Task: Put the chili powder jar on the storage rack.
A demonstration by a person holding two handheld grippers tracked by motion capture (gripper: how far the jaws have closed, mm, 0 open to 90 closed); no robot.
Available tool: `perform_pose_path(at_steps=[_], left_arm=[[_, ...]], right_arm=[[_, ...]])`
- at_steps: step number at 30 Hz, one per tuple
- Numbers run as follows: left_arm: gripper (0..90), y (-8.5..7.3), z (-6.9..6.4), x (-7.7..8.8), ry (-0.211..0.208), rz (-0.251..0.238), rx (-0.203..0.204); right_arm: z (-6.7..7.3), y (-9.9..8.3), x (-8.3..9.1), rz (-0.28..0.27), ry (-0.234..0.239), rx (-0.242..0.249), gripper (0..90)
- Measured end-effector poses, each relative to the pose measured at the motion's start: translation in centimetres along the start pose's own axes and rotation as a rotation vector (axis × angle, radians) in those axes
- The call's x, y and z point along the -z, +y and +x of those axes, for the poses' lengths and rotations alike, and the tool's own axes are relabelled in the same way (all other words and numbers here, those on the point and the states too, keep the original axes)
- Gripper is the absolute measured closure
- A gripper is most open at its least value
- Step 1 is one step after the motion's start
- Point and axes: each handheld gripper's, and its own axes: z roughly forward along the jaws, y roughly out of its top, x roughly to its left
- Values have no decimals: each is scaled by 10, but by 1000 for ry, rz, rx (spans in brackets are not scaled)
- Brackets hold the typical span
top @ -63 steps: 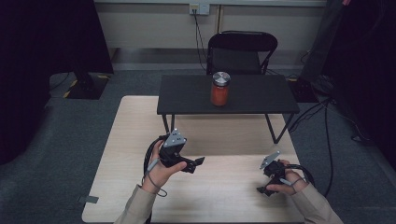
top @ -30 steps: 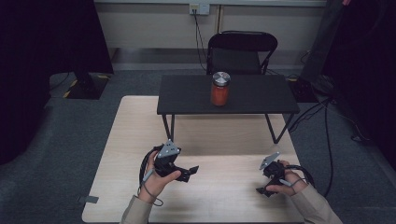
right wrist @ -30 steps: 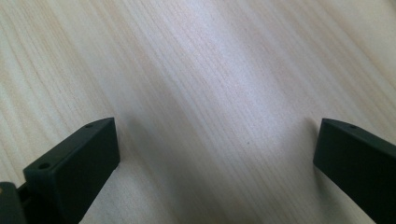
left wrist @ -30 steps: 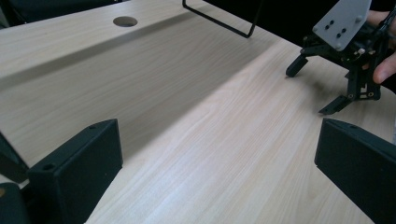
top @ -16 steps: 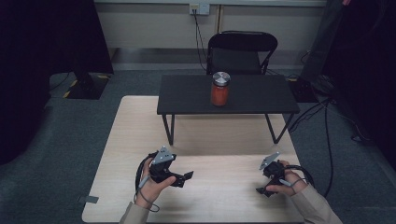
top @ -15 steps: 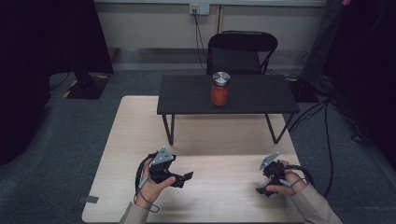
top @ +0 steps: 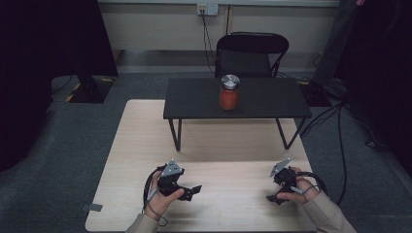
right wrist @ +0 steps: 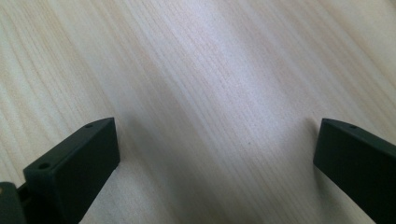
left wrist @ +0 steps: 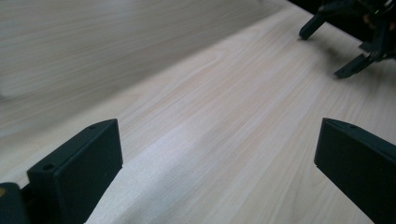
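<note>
A red jar with a silver lid [top: 229, 92] stands upright on a small black table [top: 272, 104] at the far side. My left gripper [top: 194, 190] rests low on the light wooden table [top: 145, 131] near its front left, a hand around it and its jaws pointing right. In the left gripper view the left gripper [left wrist: 217, 154] is open over bare wood. My right gripper [top: 273, 190] sits at the front right, jaws pointing left. In the right gripper view the right gripper [right wrist: 217, 149] is open, close over the wood, with nothing between its jaws.
A black folding chair [top: 251, 53] stands behind the black table. Cables [top: 340, 145] run over the grey carpet at the right. The other gripper [left wrist: 355, 32] appears at the top right of the left gripper view. Bare wood lies between the two grippers.
My left gripper has moved down and back toward the table's front edge and now lies lower. The right gripper and the jar have not moved.
</note>
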Motion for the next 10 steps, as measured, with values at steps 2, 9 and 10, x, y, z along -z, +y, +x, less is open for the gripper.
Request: perform_pose_path(at_steps=[2,9,10], left_arm=[[0,-2,1,-2,-1,2,6],[6,-9,4,-5,39,23,13],[6,-9,4,-5,49,21,9]], right_arm=[[0,0,0,0,0,0,0],[0,0,0,0,0,0,0],[0,0,0,0,0,0,0]])
